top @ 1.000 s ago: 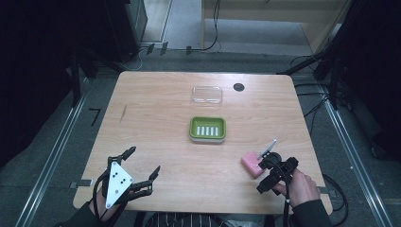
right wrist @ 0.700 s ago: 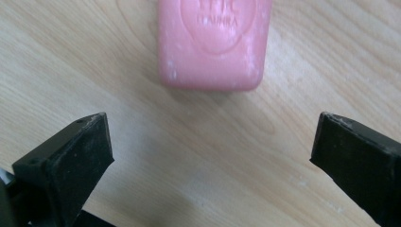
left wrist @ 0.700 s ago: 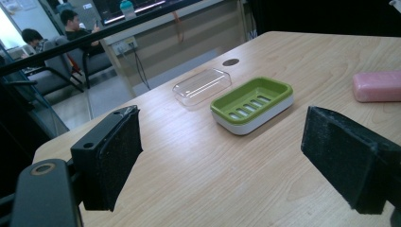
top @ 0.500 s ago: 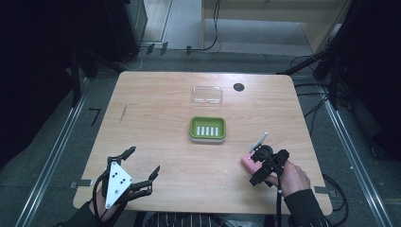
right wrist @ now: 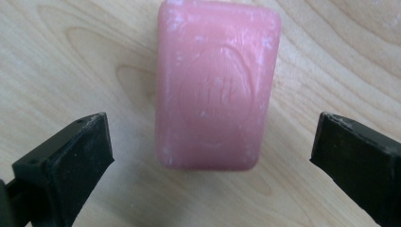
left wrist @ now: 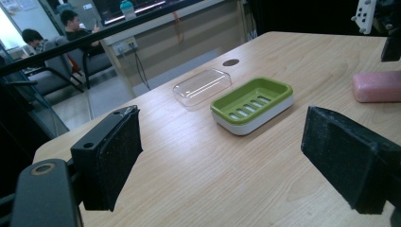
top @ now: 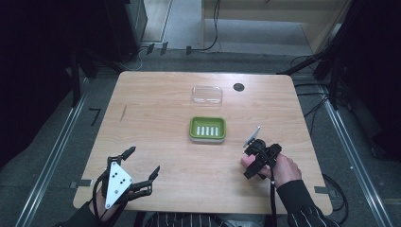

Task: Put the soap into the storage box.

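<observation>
Soap [right wrist: 216, 85] is what you're lined up on: the pink bar lies flat on the bare table [top: 156, 123], out at about four o'clock from the green soap dish [top: 207, 128] and well apart from it. Your right gripper [top: 255, 158] sits directly over the bar, jaws spread wide, one on each side and neither touching it. In the right gripper view the bar's long axis runs twelve to six, straight ahead between the jaws, so they face its two long sides and would close across the narrow width. That's the alignment that matters, and it looks good for a straight drop and squeeze. Only the bar's near end lies level with the jaws, so you may want to push forward a touch to catch its middle.

Your left gripper [top: 142, 175] is also spread and holding nothing, parked near the front left edge, well away from the bar. Right hand is clearly the nearer one. The clear lid [top: 207, 94] lies beyond the dish at twelve o'clock.
</observation>
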{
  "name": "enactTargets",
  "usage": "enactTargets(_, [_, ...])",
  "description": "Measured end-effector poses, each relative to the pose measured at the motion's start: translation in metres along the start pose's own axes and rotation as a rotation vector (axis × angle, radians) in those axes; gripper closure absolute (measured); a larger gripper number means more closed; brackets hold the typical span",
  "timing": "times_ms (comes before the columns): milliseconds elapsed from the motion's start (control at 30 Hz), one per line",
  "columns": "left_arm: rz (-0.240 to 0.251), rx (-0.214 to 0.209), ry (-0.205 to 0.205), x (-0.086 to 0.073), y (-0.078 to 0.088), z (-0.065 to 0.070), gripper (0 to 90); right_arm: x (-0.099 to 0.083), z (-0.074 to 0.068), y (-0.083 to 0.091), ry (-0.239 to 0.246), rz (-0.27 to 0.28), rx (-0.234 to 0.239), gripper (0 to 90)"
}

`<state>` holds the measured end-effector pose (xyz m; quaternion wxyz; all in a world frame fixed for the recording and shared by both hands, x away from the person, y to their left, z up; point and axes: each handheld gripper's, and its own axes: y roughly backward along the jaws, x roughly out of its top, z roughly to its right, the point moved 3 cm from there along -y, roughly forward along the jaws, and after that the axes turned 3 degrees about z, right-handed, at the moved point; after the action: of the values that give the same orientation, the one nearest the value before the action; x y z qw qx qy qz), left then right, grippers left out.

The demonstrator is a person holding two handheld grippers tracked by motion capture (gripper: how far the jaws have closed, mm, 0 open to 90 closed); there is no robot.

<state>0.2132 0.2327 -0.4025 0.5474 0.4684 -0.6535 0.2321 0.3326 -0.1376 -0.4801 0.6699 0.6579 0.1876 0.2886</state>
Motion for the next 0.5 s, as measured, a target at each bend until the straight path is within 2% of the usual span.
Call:
enactTargets(300, [-0.001, -0.004, -0.005, 0.0, 0.0, 0.0, 13.3, 0.009, 0.002, -0.007, 0.008, -0.005, 0.016, 0.0])
enactTargets(500, [-0.001, -0.003, -0.005, 0.0, 0.0, 0.0, 13.3, 0.011, 0.004, -0.011, 0.004, -0.016, 0.007, 0.1])
